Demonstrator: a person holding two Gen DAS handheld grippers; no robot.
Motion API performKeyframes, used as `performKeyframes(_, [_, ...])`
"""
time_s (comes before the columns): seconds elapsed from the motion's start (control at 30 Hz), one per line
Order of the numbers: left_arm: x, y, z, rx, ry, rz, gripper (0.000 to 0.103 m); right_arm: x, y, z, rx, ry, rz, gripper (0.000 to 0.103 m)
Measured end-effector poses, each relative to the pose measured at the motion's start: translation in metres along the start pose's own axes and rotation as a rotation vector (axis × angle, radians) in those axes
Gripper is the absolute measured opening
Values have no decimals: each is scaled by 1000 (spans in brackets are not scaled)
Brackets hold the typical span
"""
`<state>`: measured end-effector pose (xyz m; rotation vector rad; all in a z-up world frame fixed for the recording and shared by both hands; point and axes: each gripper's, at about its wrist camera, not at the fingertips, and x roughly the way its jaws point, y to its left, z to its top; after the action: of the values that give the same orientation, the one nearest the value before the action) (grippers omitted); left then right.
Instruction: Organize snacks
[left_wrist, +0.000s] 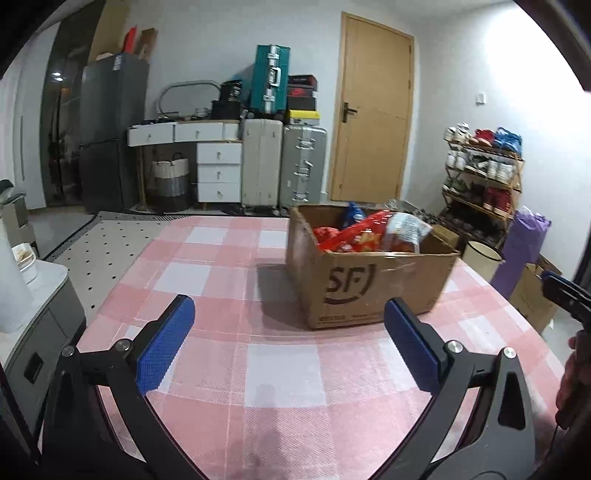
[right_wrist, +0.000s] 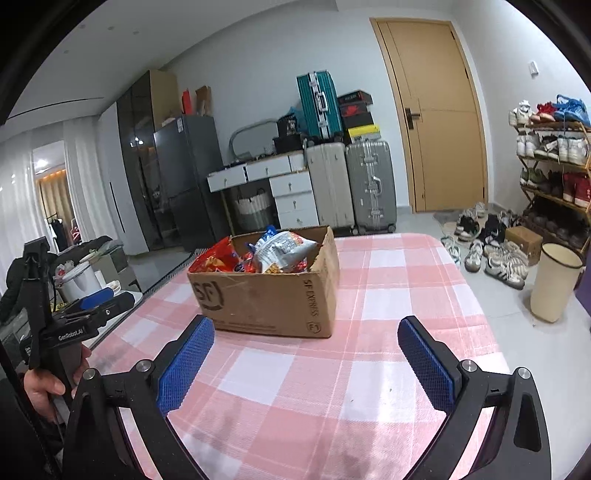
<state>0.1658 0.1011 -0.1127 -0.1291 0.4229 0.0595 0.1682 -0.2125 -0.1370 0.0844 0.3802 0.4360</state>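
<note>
A table covered in a pink and white checked cloth (left_wrist: 229, 354) fills the lower part of both views. Starting at the left, the left gripper (left_wrist: 288, 339) hovers low over the near part of the cloth, its two blue pads spread wide with nothing between them; in the right wrist view it shows again at the far left edge, gripped by a hand (right_wrist: 44, 384). To the right of centre in the left view sits an open cardboard box (left_wrist: 373, 288), set down flat on the cloth with its flaps gone or folded away, so the top is free to reach into. Inside it lie the snacks (left_wrist: 362, 232): crinkly red packets, a pale clear-fronted bag resting on top, and a blue packet poking up at the back, all heaped loosely rather than lined up. No packet lies out on the cloth. Further right, the right gripper (right_wrist: 306, 354) also hangs over bare cloth just short of the box, opened wide and empty. With both tools gaping and aimed at the box, the scene would suit either packets about to be lifted out for sorting, or packets already gathered in and the tools drawn back.
</note>
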Motion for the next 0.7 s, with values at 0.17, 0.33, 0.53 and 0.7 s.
performKeyframes(0.17, [15, 3, -13, 7, -53, 39, 102, 7, -6, -15, -42, -56, -27, 101])
performKeyframes(0.33, [25, -4, -23, 63, -105, 85, 102, 7, -4, -17, -44, -73, -30, 101])
performKeyframes(0.53, [33, -1, -26, 55, -115, 106, 102, 12, -2, -18, -46, -59, -75, 101])
performKeyframes(0.7, [31, 0, -26, 55, -116, 104, 102, 15, -1, -19, -62, -58, -87, 101])
